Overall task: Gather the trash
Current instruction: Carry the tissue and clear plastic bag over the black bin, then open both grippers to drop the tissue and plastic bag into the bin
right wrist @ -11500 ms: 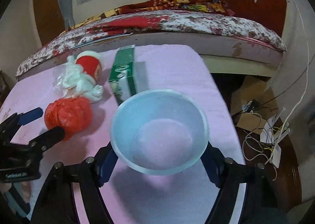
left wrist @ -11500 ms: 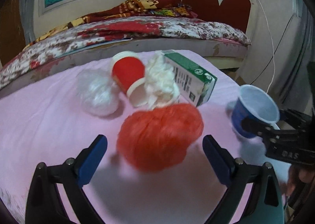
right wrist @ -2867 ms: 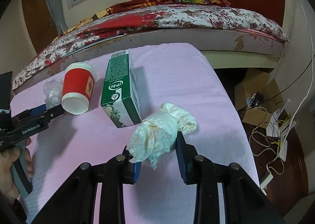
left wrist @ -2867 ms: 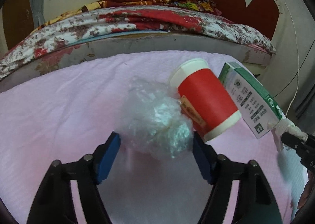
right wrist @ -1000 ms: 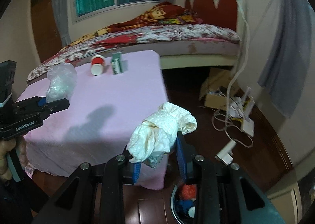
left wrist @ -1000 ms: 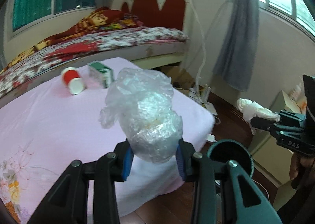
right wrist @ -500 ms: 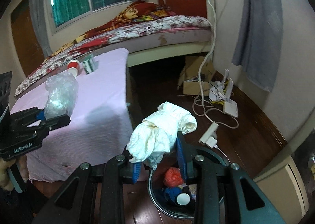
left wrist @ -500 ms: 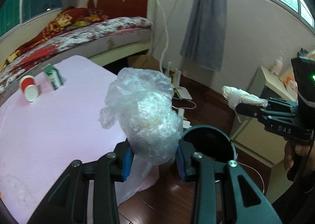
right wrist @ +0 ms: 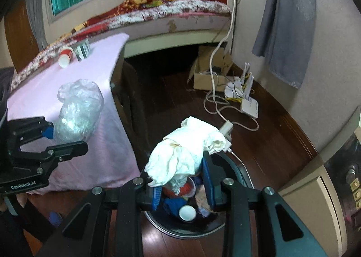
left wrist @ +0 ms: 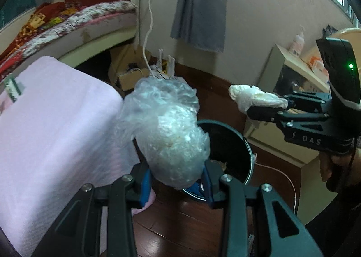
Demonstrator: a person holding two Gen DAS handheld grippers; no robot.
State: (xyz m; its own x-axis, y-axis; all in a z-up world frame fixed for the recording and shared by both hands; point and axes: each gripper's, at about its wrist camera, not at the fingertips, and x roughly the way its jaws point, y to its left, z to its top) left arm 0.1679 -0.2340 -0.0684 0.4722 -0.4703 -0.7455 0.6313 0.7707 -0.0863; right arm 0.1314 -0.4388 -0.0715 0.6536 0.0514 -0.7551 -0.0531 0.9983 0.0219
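Note:
My left gripper (left wrist: 177,181) is shut on a crumpled clear plastic bag (left wrist: 167,130) and holds it over the near rim of a round black trash bin (left wrist: 230,144) on the floor. My right gripper (right wrist: 183,185) is shut on a crumpled white paper towel (right wrist: 187,155) right above the bin (right wrist: 191,227), which holds red, blue and white trash. The right gripper (left wrist: 268,108) with the towel (left wrist: 252,96) shows at the right of the left wrist view. The left gripper (right wrist: 65,138) with the bag (right wrist: 77,110) shows at the left of the right wrist view.
A pink-covered table (right wrist: 67,80) stands left of the bin, with a red paper cup (right wrist: 65,58) and a green carton (right wrist: 82,50) at its far end. Cables, a router (right wrist: 248,103) and a cardboard box (right wrist: 207,76) lie on the wooden floor. A cream cabinet (left wrist: 291,89) stands right.
Both grippers have swung further from the table toward the bin. The towel now hangs directly over the bin opening and the bag sits at its rim. Both grips are unchanged.

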